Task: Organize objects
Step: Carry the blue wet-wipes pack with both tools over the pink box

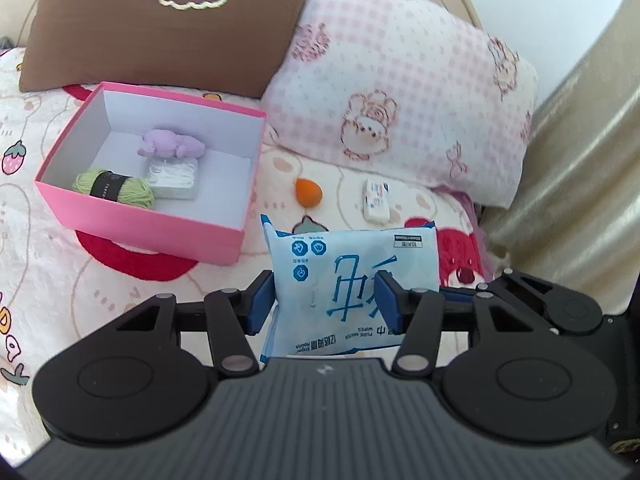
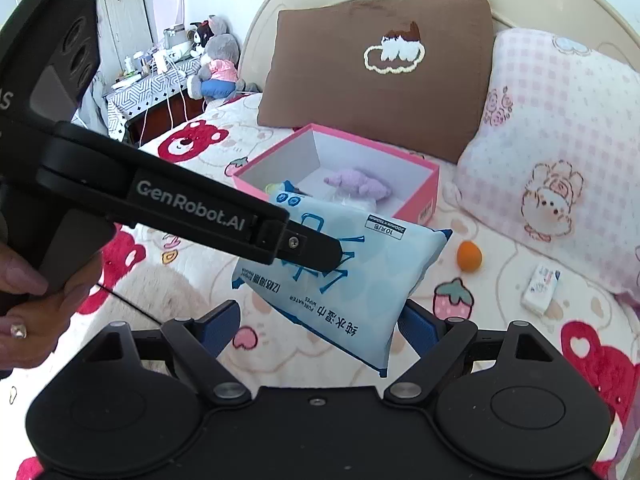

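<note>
The left gripper (image 1: 326, 300) is clamped on the wipes pack (image 1: 348, 280), pads pressing its two sides, the pack lifted above the bedspread at lower centre of the left wrist view. The pink box (image 1: 152, 216), open-topped, lies to the upper left of the pack, close by; the pack's long axis runs away from the camera. The right gripper (image 2: 316, 324) stands wide and empty, below the pack in its own view. The left hand is judged better placed to deliver.
</note>
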